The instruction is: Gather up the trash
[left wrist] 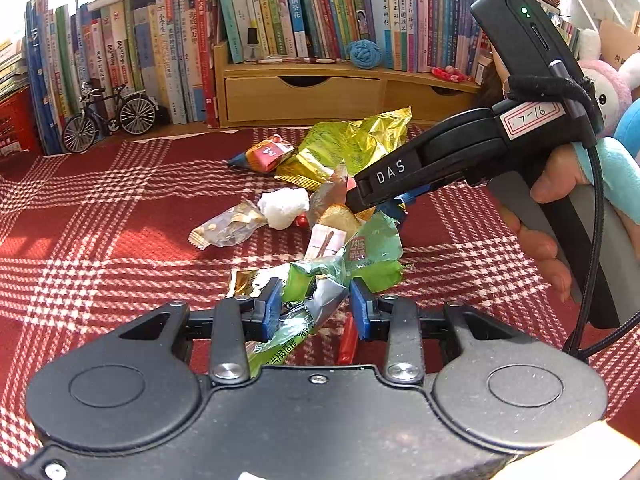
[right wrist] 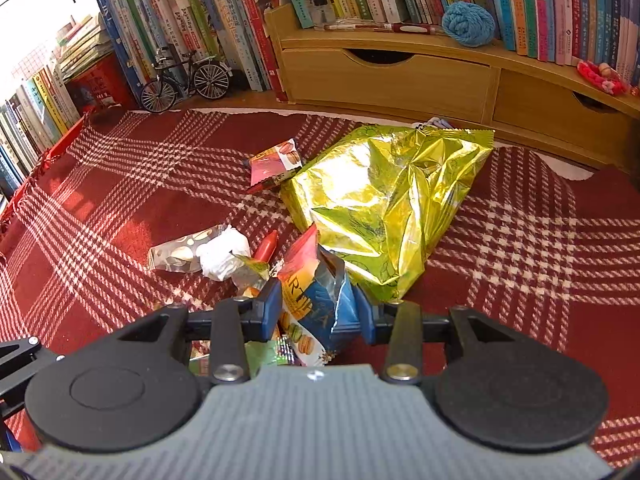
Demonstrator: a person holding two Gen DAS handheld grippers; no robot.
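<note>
Quick count of what's on the table [right wrist: 520, 240]: two grippers, the left gripper [left wrist: 316, 304] and the right gripper [right wrist: 320, 308]. One big gold foil bag [right wrist: 384, 208], one crumpled white tissue [right wrist: 222, 254], one small pink cookie packet [right wrist: 274, 164], one clear wrapper with round snacks [left wrist: 228, 224], one blue and orange snack bag [right wrist: 320, 292], and a couple of green wrappers [left wrist: 376, 248], hard to split exactly since they overlap. Behind that: one toy bicycle [right wrist: 184, 80], one ball of blue yarn [right wrist: 470, 24], two wooden drawers [right wrist: 384, 80], one pink plush toy [left wrist: 608, 88]. Books [left wrist: 280, 8]: way too many to count.
</note>
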